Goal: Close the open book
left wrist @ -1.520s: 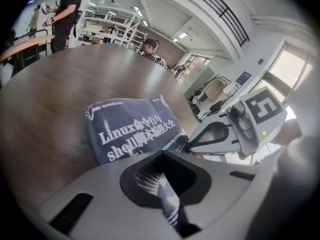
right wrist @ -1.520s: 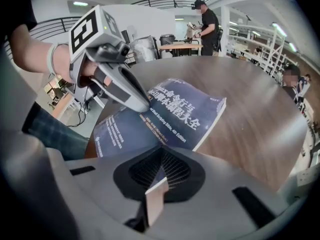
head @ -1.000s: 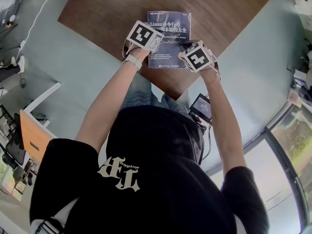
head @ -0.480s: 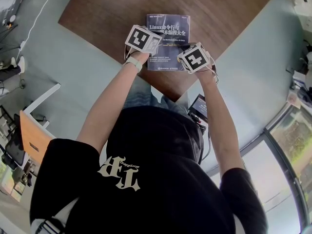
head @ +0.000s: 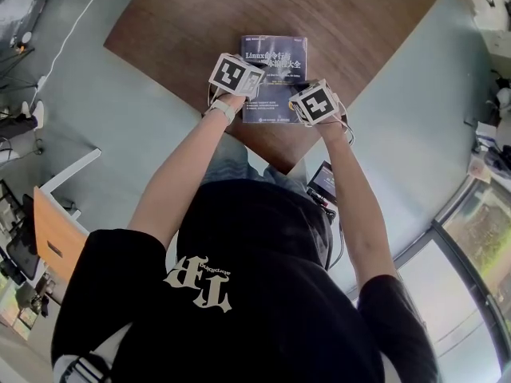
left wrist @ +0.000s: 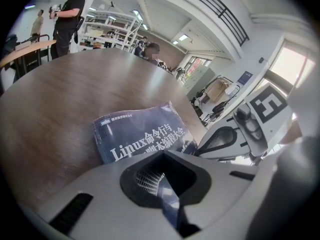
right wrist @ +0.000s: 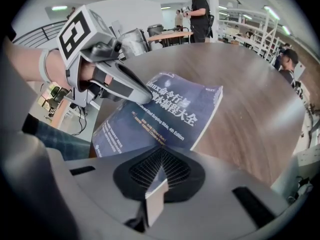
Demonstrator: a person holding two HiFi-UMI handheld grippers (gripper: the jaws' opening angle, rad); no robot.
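Observation:
A dark blue book (head: pixel 275 54) with white print on its cover lies shut and flat on the round brown wooden table (head: pixel 176 30), near its front edge. My left gripper (head: pixel 238 76) hovers over the book's near left corner, its jaws closed together with nothing between them. My right gripper (head: pixel 314 102) is over the near right corner, jaws shut and empty. In the left gripper view the book (left wrist: pixel 140 134) lies just beyond my left gripper (left wrist: pixel 162 184). The right gripper view shows the book (right wrist: pixel 165 116), my right gripper (right wrist: pixel 155 189) and the left gripper's fingers (right wrist: pixel 125 86) above the cover.
A black device (head: pixel 329 180) sits below the table edge by the person's right arm. An orange-fronted desk (head: pixel 48 230) stands at the left on the grey floor. People (right wrist: pixel 200 11) and shelving stand far behind the table (right wrist: pixel 250 94).

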